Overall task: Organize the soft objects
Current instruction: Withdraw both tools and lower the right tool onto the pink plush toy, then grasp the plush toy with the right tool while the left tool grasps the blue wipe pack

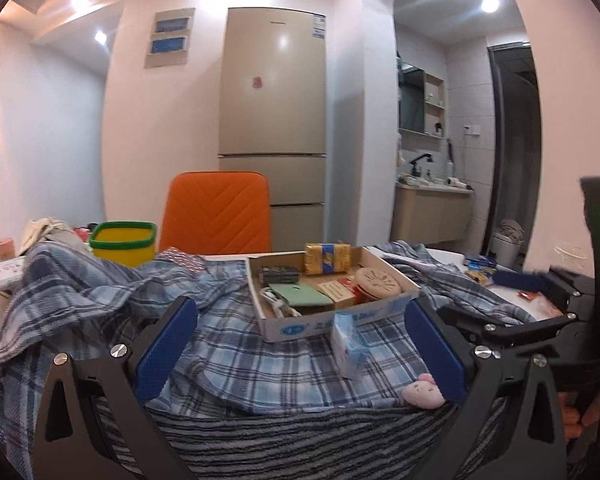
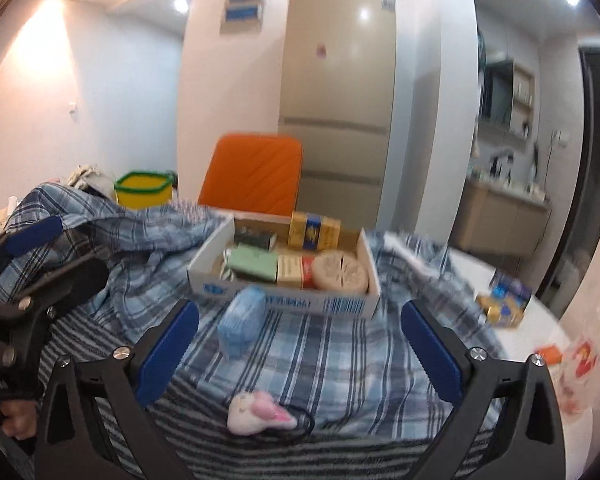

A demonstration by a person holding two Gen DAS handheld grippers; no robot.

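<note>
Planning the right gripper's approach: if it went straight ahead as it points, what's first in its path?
Probably the cardboard box, its near wall; the right gripper is open and the blue tissue pack sits slightly left. Depth is uncertain.

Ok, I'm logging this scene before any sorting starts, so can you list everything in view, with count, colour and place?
Plaid cloth: one, blue and white, spread over the table under the box.
Striped knit fabric: one, grey and dark blue, nearest edge.
Small plush toy: one, pink and white, on the cloth between the right gripper's fingers.
Tissue pack: one, light blue, leaning against the box front.
Shallow cardboard box: one, white outside, holding small packets and a round tan disc.
Yellow bucket with green rim: one, far left.
Orange padded chair: one, behind the table.
Fridge: one, beige, against the back wall.
Left gripper: blue pads, open, empty.
Right gripper: blue pads, open, empty.
</note>
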